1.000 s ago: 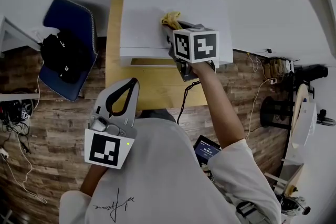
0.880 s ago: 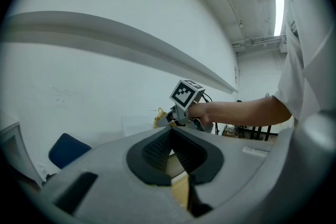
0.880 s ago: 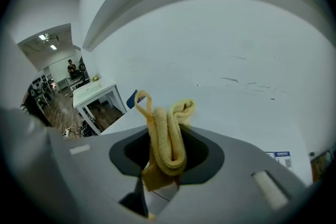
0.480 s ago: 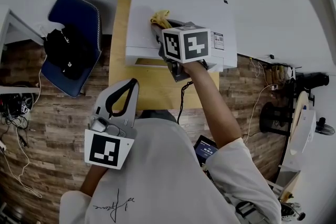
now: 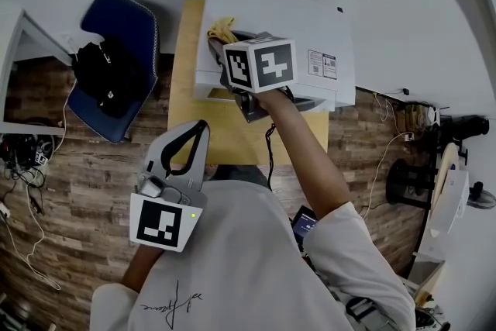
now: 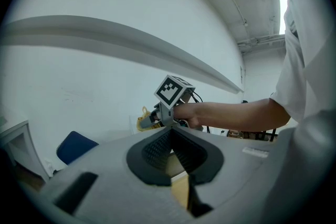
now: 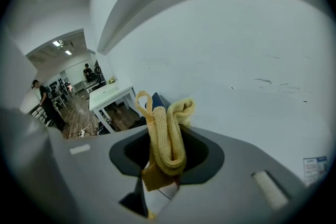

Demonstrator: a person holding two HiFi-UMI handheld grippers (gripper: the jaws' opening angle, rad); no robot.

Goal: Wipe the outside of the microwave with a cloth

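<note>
The white microwave [image 5: 302,19] stands on a wooden table [image 5: 186,112] against the wall. My right gripper [image 5: 226,44] is over the left part of the microwave's top, shut on a folded yellow cloth [image 5: 222,29] that rests against that surface. In the right gripper view the cloth [image 7: 167,139] bulges out between the jaws of the right gripper [image 7: 164,161], with the white top behind it. My left gripper [image 5: 200,126] hangs low by my body, off the table's front edge, shut with nothing in it. The left gripper view shows its closed tips [image 6: 170,136] and the cloth [image 6: 144,121] beyond.
A blue chair [image 5: 132,35] with a black bag [image 5: 105,77] stands left of the table. A white desk [image 5: 19,50] is farther left. A black cable [image 5: 271,151] hangs off the table's front edge. A printed label [image 5: 322,64] sits on the microwave's top right.
My right gripper has slid the cloth leftward across the microwave's top, from near the middle to the left edge. The left gripper has stayed put.
</note>
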